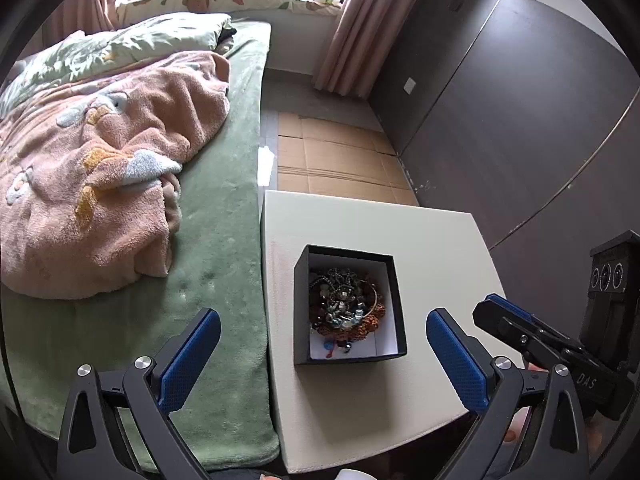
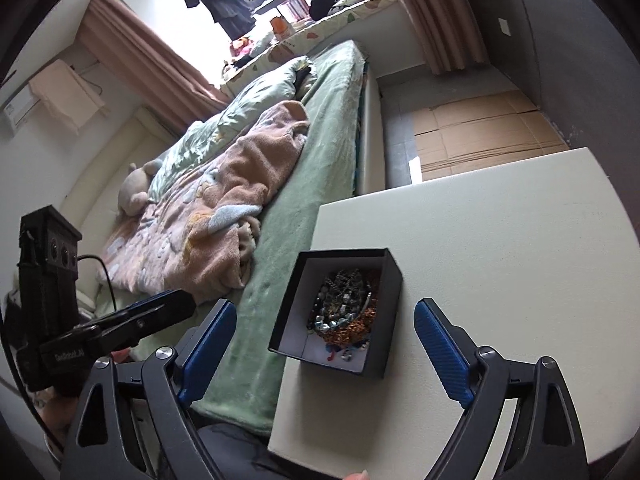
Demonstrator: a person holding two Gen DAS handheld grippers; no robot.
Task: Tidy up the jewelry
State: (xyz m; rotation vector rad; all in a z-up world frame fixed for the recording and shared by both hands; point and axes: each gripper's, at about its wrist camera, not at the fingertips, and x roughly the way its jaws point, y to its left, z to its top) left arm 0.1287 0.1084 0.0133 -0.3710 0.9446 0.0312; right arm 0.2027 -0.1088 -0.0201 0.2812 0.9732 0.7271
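The room is a bedroom. A big bed [image 1: 224,240] with a green cover fills the left side, and a pink blanket [image 1: 100,184] lies in a bumpy heap on it. A soft toy [image 2: 134,192] sits at the far end of the bed. Far away there is a bright window with pink curtains [image 1: 348,40]. A dark wall [image 1: 500,120] runs along the right. Flat cardboard [image 1: 336,156] lies on the floor between the bed and the wall.

Near us, just beside the bed, stands a white table [image 1: 432,248]. On it sits one black box [image 1: 302,304] with white inside walls and no lid. It sits toward the left side of the table, close to the bed.

The jewelry [image 1: 346,302] is inside the box, all in one tangled pile. There are bead strings, brown and blue bits, and a thin gold ring shape. A few small loose pieces lie at the near end of the box.

The left tongs [image 1: 322,358] hover above the near part of the box, spread wide apart and holding nothing. The right tongs [image 2: 326,350] hover near the same spot, also wide apart and empty.

I think the job is just starting, because nothing is out of the box yet. The next move is probably to go down into the box and pinch one piece. That needs care, because the strings are knotted together and one pull may lift many.
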